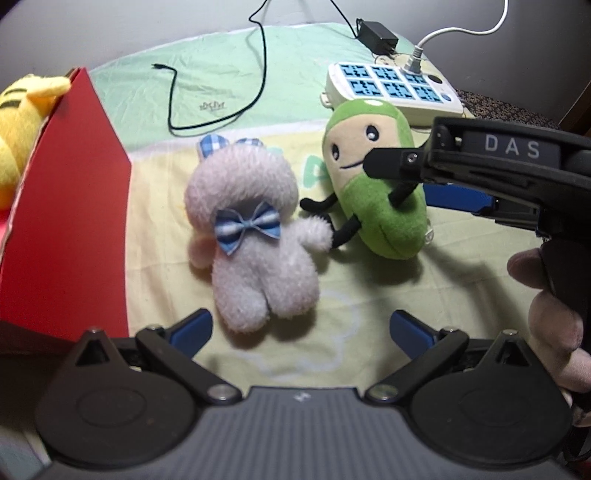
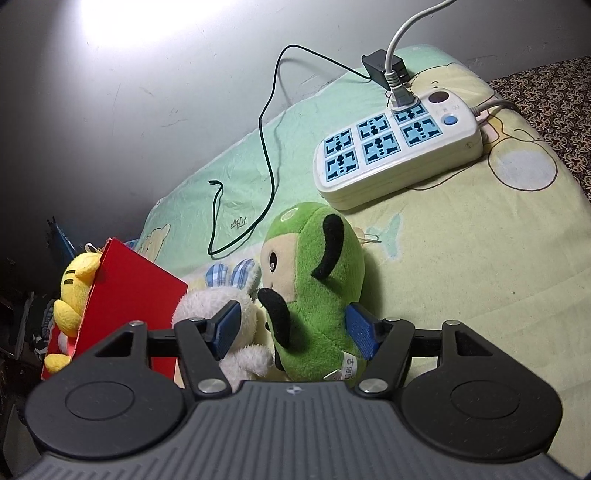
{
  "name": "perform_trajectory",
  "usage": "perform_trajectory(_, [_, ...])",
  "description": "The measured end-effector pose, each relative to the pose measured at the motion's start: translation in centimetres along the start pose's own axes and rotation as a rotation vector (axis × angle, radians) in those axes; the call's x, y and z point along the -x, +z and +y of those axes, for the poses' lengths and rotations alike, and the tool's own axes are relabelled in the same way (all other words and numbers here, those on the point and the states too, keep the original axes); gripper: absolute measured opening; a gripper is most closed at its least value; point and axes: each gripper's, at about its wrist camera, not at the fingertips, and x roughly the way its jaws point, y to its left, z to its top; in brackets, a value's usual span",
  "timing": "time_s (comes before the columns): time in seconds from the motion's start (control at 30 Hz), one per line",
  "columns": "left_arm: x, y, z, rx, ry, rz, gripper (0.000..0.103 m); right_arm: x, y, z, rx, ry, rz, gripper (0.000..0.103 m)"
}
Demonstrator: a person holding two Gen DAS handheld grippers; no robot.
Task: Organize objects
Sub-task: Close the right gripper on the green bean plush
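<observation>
A green bean-shaped plush [image 1: 373, 177] lies on the bed sheet, and in the right wrist view [image 2: 317, 295] it sits between my right gripper's [image 2: 295, 328] open blue pads, which straddle its lower body. A white fluffy plush with a blue bow [image 1: 255, 243] lies beside it on the left, also seen in the right wrist view [image 2: 218, 302]. My left gripper [image 1: 301, 332] is open and empty just in front of the white plush's feet. A red box [image 1: 70, 221] at the left holds a yellow plush [image 1: 22, 122].
A white power strip [image 2: 399, 147] with a plugged white cable lies at the back right of the bed. A black adapter [image 1: 380, 35] and its thin black cord [image 1: 221, 110] trail across the green sheet. A grey wall stands behind.
</observation>
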Motion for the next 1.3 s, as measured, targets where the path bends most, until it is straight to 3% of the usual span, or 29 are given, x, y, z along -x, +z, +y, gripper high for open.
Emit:
perform_trajectory(0.33, [-0.6, 0.3, -0.4, -0.008, 0.001, 0.012, 0.102, -1.5, 0.0, -1.4, -0.06, -0.005, 0.039, 0.065])
perform_trajectory(0.87, [-1.2, 0.4, -1.5, -0.062, 0.027, 0.043, 0.101, -0.8, -0.6, -3.4, -0.185, 0.07, 0.067, 0.058])
perform_trajectory(1.3, [-1.1, -0.4, -2.3, -0.091, -0.021, 0.065, 0.102, 2.0, -3.9, -4.8, -0.254, 0.112, 0.107, 0.058])
